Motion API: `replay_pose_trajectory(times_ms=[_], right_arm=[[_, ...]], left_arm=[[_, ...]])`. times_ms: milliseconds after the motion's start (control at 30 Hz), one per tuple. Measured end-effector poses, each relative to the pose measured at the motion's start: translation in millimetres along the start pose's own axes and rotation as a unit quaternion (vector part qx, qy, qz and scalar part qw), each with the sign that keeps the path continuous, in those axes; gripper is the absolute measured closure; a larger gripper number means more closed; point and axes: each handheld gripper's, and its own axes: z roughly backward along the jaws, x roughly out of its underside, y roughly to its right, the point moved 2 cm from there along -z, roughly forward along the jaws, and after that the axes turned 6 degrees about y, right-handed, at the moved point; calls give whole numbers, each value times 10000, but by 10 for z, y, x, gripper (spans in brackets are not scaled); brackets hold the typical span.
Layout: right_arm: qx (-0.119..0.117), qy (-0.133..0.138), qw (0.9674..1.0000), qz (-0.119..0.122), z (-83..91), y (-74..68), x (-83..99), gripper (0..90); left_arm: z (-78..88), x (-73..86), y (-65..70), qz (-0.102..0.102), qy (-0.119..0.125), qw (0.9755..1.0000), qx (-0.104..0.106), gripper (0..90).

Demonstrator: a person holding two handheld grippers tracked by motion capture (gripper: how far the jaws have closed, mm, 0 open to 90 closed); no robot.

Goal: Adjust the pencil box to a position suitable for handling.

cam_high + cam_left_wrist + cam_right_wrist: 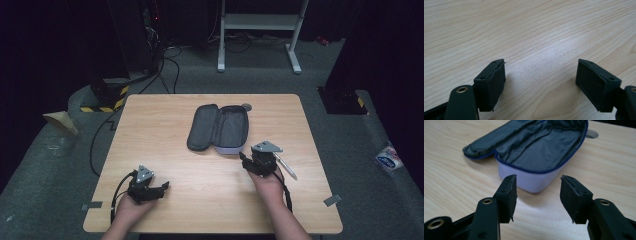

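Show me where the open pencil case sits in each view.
High view: the pencil case lies open at table centre, ahead of the right gripper.
Left gripper view: bare table, no case.
Right gripper view: upper centre, just beyond the jaws.
Shared landmark: the wood-grain tabletop.

Dim, dark surroundings; lit table (210,185) with soft glare.

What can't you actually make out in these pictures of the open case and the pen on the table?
- Pen, high view: its near end is hidden behind the right gripper; too small to read any marking.
- Pencil case, right gripper view: its far end is cut off by the top edge.
- Round fitting in the table behind the case: partly hidden by the case; unclear what it is.
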Motion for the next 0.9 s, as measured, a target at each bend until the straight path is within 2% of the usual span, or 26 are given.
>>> replay_pose_trajectory(times_ms=[300, 400, 467, 600, 667, 800, 900], right_arm=[[126, -4, 9999, -10, -207, 102, -218, 535], [197, -5, 9997, -166, -275, 174, -257, 583], [238, -24, 9995, -186, -321, 213, -267, 633], [323, -88, 9992, -214, -404, 249, -278, 645], [389, -119, 9988, -263, -441, 265, -267, 610], [430, -412, 9977, -323, -557, 289, -210, 457], [375, -496, 9973, -383, -597, 276, -176, 424]], left_arm=[[2, 1, 0, -9, -6, 10000, 21, 240], [0, 0, 0, -25, -3, 10000, 18, 238], [-6, -5, 5, -28, -6, 10000, 0, 237], [-9, -8, 6, -43, -4, 10000, 4, 237], [-9, -8, 5, -42, -11, 10000, 11, 237], [-10, -8, 5, -35, -6, 10000, 34, 237], [-10, -8, 3, -50, -8, 10000, 36, 237]])
